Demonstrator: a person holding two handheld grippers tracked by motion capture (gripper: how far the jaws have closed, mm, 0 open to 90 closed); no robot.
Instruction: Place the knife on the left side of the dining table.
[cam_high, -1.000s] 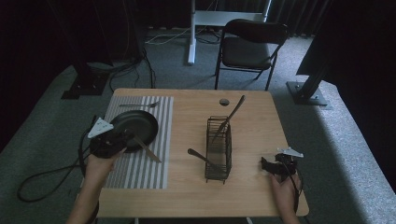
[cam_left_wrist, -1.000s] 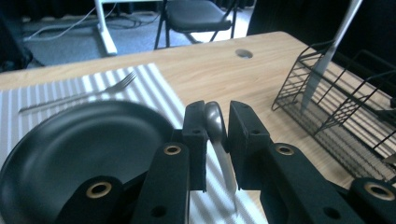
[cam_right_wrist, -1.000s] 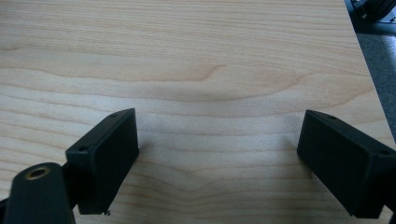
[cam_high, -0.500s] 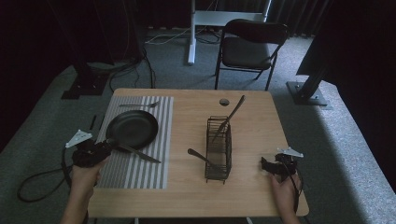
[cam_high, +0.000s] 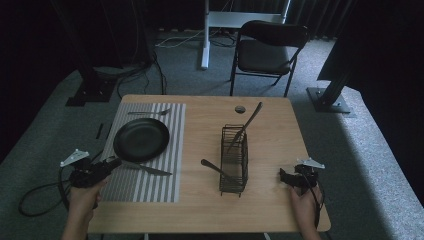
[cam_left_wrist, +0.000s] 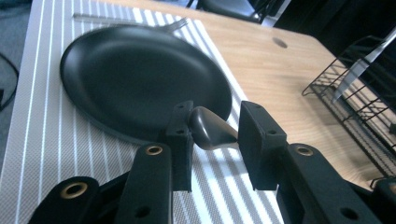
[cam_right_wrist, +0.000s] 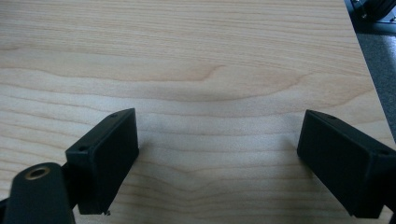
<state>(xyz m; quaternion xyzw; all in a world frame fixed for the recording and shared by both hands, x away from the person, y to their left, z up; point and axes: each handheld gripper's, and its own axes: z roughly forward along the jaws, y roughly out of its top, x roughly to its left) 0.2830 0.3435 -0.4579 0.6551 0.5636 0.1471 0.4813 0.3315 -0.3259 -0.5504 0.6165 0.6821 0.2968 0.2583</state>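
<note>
A black plate (cam_high: 141, 139) (cam_left_wrist: 140, 79) sits on a striped placemat (cam_high: 150, 187), with a fork (cam_high: 150, 112) (cam_left_wrist: 135, 21) lying beyond it. A knife (cam_high: 147, 170) lies flat on the mat just in front of the plate. My left gripper (cam_high: 114, 161) (cam_left_wrist: 215, 121) is at the table's left edge, jaws slightly apart, with the knife's dark handle end (cam_left_wrist: 212, 133) between them. My right gripper (cam_high: 283, 176) (cam_right_wrist: 217, 140) rests low over bare wood near the front right, jaws wide open and nothing between them.
A black wire rack (cam_high: 234, 170) (cam_left_wrist: 355, 107) stands mid-table with a utensil (cam_high: 250, 122) (cam_left_wrist: 364, 65) upright in it and a spoon (cam_high: 212, 167) leaning at its side. A small dark disc (cam_high: 240, 109) lies near the far edge. A folding chair (cam_high: 270, 47) stands behind.
My left gripper has drawn back leftward from over the plate toward the table edge, sliding off along the knife's handle. The knife has stayed put. The right gripper is unmoved.
</note>
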